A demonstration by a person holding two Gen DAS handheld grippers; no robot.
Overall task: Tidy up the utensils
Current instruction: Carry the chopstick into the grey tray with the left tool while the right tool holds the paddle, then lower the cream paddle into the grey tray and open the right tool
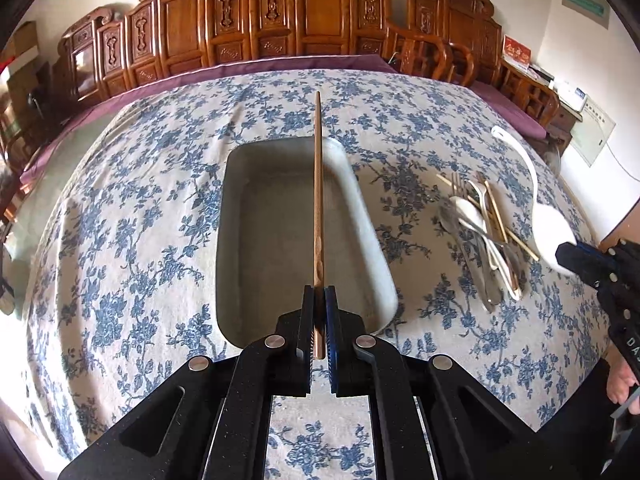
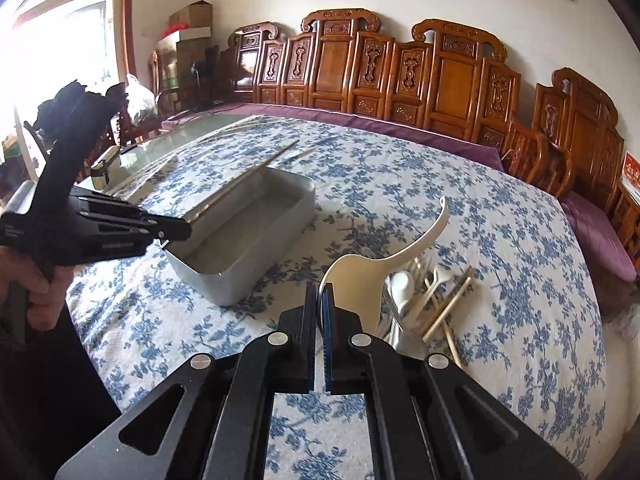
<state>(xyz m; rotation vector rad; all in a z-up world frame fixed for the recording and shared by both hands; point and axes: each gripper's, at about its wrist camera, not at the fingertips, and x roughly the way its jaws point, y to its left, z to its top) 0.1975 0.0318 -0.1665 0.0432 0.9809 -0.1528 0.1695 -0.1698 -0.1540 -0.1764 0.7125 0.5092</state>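
My left gripper [image 1: 319, 294] is shut on a brown wooden chopstick [image 1: 318, 208] that points forward over the grey metal tray [image 1: 360, 216]. In the right wrist view the left gripper [image 2: 182, 229] holds the chopstick [image 2: 240, 178] above the tray [image 2: 256, 276]. My right gripper [image 2: 320, 290] is shut on the bowl of a large white ladle [image 2: 360, 280], its hooked handle pointing up and away. In the left wrist view the right gripper [image 1: 568, 254] holds the ladle [image 1: 554, 228] above a pile of utensils [image 1: 484, 232]: spoons, forks and chopsticks on the cloth.
The table has a blue floral cloth [image 1: 140, 240] with a purple cloth under it. Carved wooden chairs [image 1: 280, 20] line the far edge. The utensil pile [image 2: 424, 300] lies to the right of the tray. A glass-topped area [image 2: 168, 140] lies at the far left.
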